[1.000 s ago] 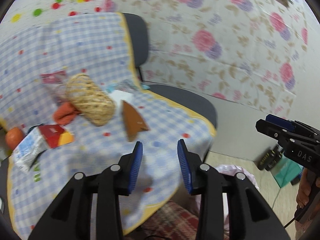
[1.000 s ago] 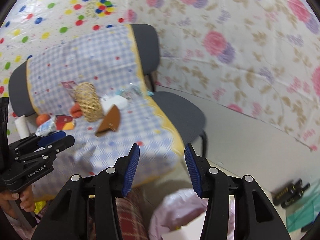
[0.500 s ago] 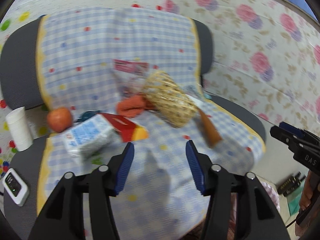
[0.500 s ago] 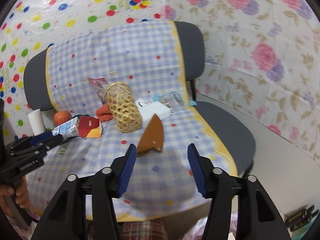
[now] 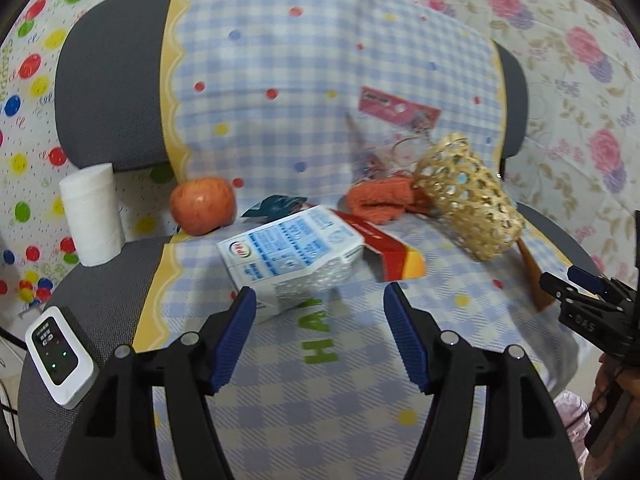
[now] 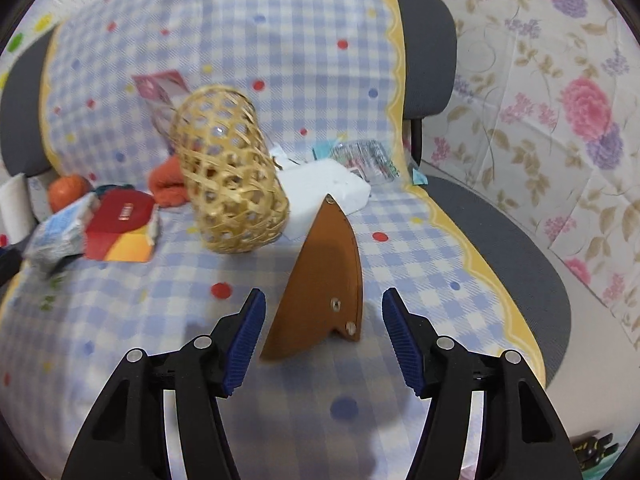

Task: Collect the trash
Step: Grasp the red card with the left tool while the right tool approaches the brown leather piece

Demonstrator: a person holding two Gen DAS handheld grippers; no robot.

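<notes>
A crushed white-and-blue milk carton [image 5: 292, 256] lies on the checked cloth [image 5: 360, 380] over the chairs, just beyond my open, empty left gripper [image 5: 320, 336]. A flattened red-and-yellow box [image 5: 384, 248] lies behind it. My right gripper [image 6: 324, 336] is open and empty, its blue pads either side of a brown pointed flat piece [image 6: 320, 280]. The carton [image 6: 60, 236] and red box [image 6: 120, 228] show at the left of the right wrist view. A clear wrapper [image 6: 368, 158] and a white block [image 6: 324, 192] lie behind the brown piece.
A woven wicker basket [image 5: 468, 204] lies on its side beside an orange cloth [image 5: 380, 200]. An apple [image 5: 202, 204], a paper roll [image 5: 92, 212] and a small white device [image 5: 58, 356] sit at the left. A pink packet [image 5: 396, 110] leans on the backrest.
Both grippers have moved in closer to the chair seat. The left now faces the carton; the right now frames the brown piece. Both jaws have opened wider.
</notes>
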